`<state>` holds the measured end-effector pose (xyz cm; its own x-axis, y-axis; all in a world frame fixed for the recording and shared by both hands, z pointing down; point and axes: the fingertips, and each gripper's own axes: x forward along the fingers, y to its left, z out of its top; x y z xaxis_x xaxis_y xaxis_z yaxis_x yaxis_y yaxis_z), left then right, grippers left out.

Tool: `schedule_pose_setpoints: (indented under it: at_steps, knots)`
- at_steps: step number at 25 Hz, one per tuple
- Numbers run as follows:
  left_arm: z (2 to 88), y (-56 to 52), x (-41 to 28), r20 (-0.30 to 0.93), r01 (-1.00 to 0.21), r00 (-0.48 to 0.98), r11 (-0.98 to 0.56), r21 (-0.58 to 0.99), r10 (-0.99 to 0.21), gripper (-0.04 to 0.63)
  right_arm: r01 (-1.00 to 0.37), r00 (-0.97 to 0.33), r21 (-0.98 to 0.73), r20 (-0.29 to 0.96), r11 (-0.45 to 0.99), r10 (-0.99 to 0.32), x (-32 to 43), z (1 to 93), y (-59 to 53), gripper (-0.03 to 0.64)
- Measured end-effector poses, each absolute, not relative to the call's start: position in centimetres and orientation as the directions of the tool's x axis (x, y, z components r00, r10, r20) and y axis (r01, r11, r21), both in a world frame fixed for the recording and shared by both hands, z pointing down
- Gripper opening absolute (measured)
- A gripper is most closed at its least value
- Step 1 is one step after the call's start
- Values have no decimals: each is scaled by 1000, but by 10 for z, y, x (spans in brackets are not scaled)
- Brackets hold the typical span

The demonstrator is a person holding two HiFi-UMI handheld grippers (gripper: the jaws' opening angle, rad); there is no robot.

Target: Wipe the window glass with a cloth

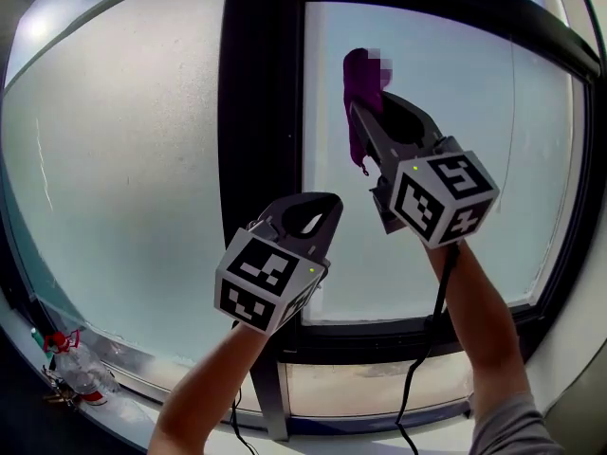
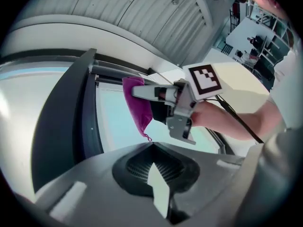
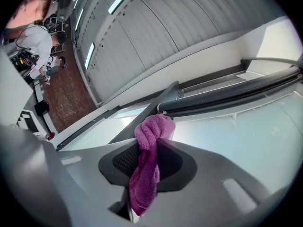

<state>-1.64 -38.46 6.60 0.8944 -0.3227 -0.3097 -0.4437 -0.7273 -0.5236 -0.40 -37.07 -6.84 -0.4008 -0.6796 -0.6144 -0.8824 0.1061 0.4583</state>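
Head view, cloth: a purple cloth (image 1: pixel 358 79) is seen in the upper middle of the frame, over the upper left part of the right pane of window glass (image 1: pixel 493 140). Its long axis runs up and down, with a thin tail pointing to the lower edge.
Head view, right gripper: the right gripper (image 1: pixel 372 121) is raised toward the pane, and the cloth's lower part is partly covered by its jaws.
Head view, left gripper: the left gripper (image 1: pixel 313 211) is held lower, at the centre, in front of the black frame post (image 1: pixel 261 93).
Head view, hard to make out: contact between cloth and glass cannot be told. A bottle (image 1: pixel 81 373) lies at the lower left, cut by the dark rim.
Left gripper view, jaws: the left gripper (image 2: pixel 152 150) is seen clenched, its tips together with nothing between them.
Left gripper view, cloth: the cloth (image 2: pixel 137 105) hangs from the tips of the right gripper (image 2: pixel 142 92), tapering to a point downward, close to the glass (image 2: pixel 116 122).
Right gripper view, jaws: the right gripper (image 3: pixel 154 143) is clamped on the cloth (image 3: pixel 149 164).
Right gripper view, cloth axis: a bunched head stands above the jaw tips at the centre, and the rest runs down between the jaws, its end lost at the bottom of the frame.
Right gripper view, glass: the glass (image 3: pixel 255 136) fills the right side.
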Motion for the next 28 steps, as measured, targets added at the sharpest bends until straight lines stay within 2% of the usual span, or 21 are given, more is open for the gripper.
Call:
schedule_pose_setpoints:
  at_steps: [3,7,14,19,24,28]
  knots:
    - [80,-376,5,-311,-392,915,-758,-522,-258,0,-878,-377,476,-626,49,-682,12,-24,-346,115]
    - [113,-359,39,-298,-298,940,-819,-491,-163,0,-911,-247,411,-615,-37,-749,58,39,-320,115]
    - [180,-327,95,-235,-102,972,-907,-409,-4,0,-959,-24,249,-536,-131,-844,136,137,-287,115]
    - [231,-300,123,-216,66,965,-936,-346,148,0,-946,133,211,-441,-247,-887,170,204,-265,112]
    - [268,-291,136,-236,124,955,-964,-234,180,0,-933,202,207,-381,-296,-902,177,253,-241,112]
    - [303,-283,142,-190,150,963,-968,-203,190,0,-945,213,165,-342,-282,-915,175,290,-234,112]
